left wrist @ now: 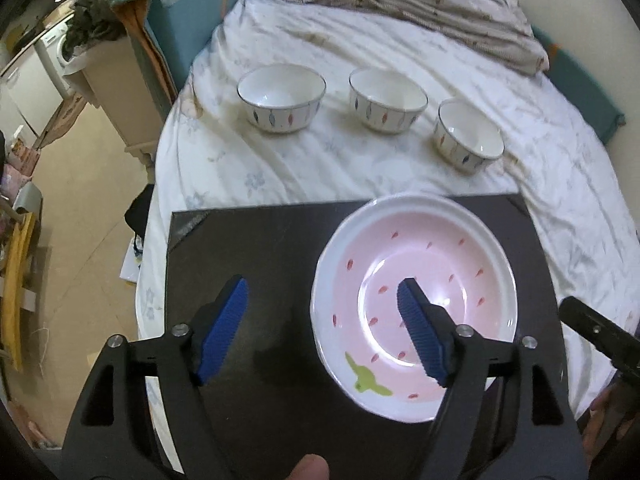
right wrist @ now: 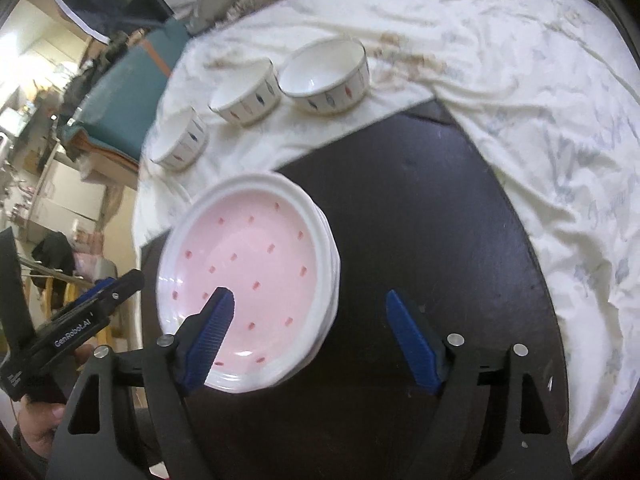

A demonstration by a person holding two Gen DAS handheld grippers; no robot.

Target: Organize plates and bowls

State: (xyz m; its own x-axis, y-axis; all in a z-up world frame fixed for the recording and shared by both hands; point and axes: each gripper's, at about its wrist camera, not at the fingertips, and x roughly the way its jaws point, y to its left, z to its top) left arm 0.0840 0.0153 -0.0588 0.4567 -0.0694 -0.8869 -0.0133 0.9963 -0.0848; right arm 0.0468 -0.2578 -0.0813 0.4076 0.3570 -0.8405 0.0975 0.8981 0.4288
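Note:
A stack of pink plates with white rims (left wrist: 432,264) (right wrist: 256,264) rests on a dark board (left wrist: 256,248) (right wrist: 420,208) laid on the bed. My left gripper (left wrist: 324,320) hangs open above the stack's left rim, one blue finger over the board, the other over the plate. My right gripper (right wrist: 308,336) is open too, straddling the stack's right rim from above; nothing is pinched. Beyond the board, three white bowls with leaf patterns stand on the sheet: left (left wrist: 281,97) (right wrist: 180,145), middle (left wrist: 387,100) (right wrist: 246,96), right (left wrist: 469,134) (right wrist: 324,76).
A rumpled white floral sheet (left wrist: 500,92) (right wrist: 520,92) covers the bed, with a bunched quilt (left wrist: 420,4) at the back. A teal cushion (left wrist: 188,16) and cluttered floor lie to the left. The other gripper's black body shows at each view's edge (left wrist: 600,332) (right wrist: 72,328).

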